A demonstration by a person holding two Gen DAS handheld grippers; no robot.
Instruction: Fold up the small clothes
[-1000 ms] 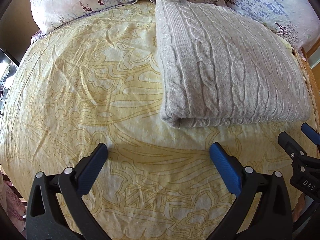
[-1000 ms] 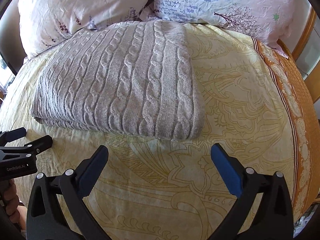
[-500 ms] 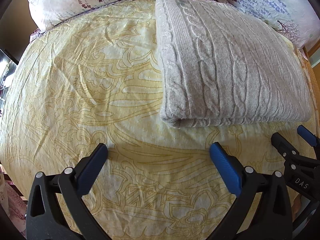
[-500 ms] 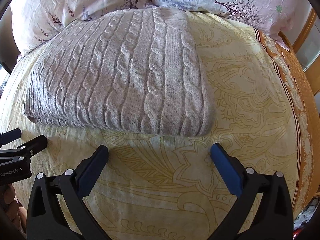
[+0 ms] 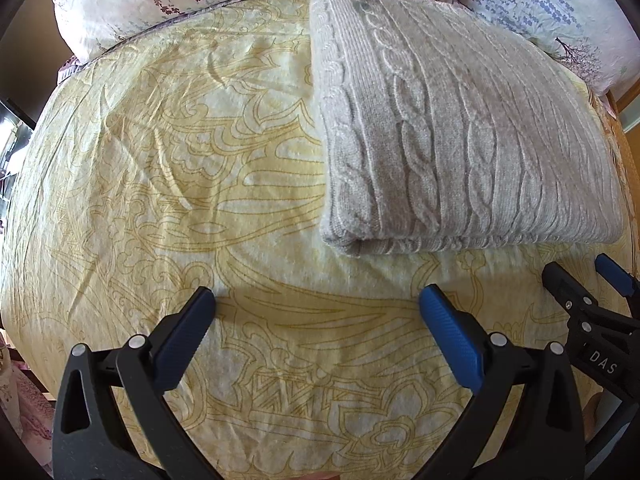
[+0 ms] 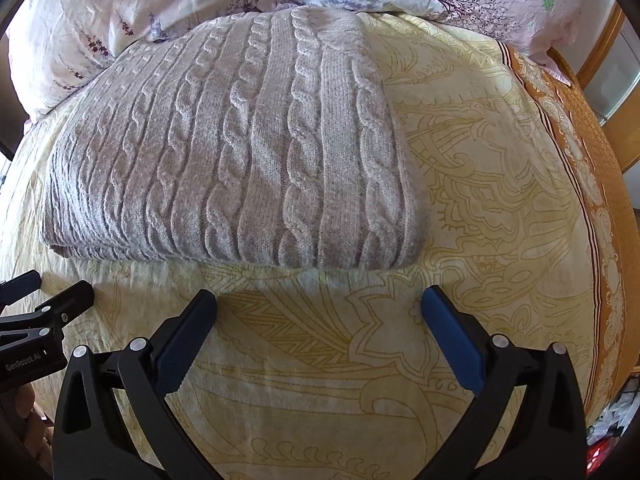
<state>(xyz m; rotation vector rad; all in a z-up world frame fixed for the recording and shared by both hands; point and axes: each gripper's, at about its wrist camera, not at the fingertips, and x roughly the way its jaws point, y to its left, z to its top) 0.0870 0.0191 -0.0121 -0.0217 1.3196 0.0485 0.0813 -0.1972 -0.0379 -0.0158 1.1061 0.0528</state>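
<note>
A grey cable-knit sweater (image 5: 452,128) lies folded into a thick rectangle on the yellow patterned bedsheet (image 5: 200,168); it also shows in the right wrist view (image 6: 240,152). My left gripper (image 5: 316,312) is open and empty, just short of the sweater's near left corner. My right gripper (image 6: 318,312) is open and empty, close in front of the sweater's near folded edge. Each gripper shows at the edge of the other's view: the right one (image 5: 580,280) and the left one (image 6: 48,292).
Floral pillows (image 6: 120,12) lie against the sweater's far edge. An orange patterned border (image 6: 592,184) runs along the bed's right side, with a wooden frame (image 6: 600,48) beyond. The bed's left edge drops off past the sheet (image 5: 24,208).
Both grippers have moved forward toward the sweater, which now looks larger and closer. Both stay open and the sweater has not moved.
</note>
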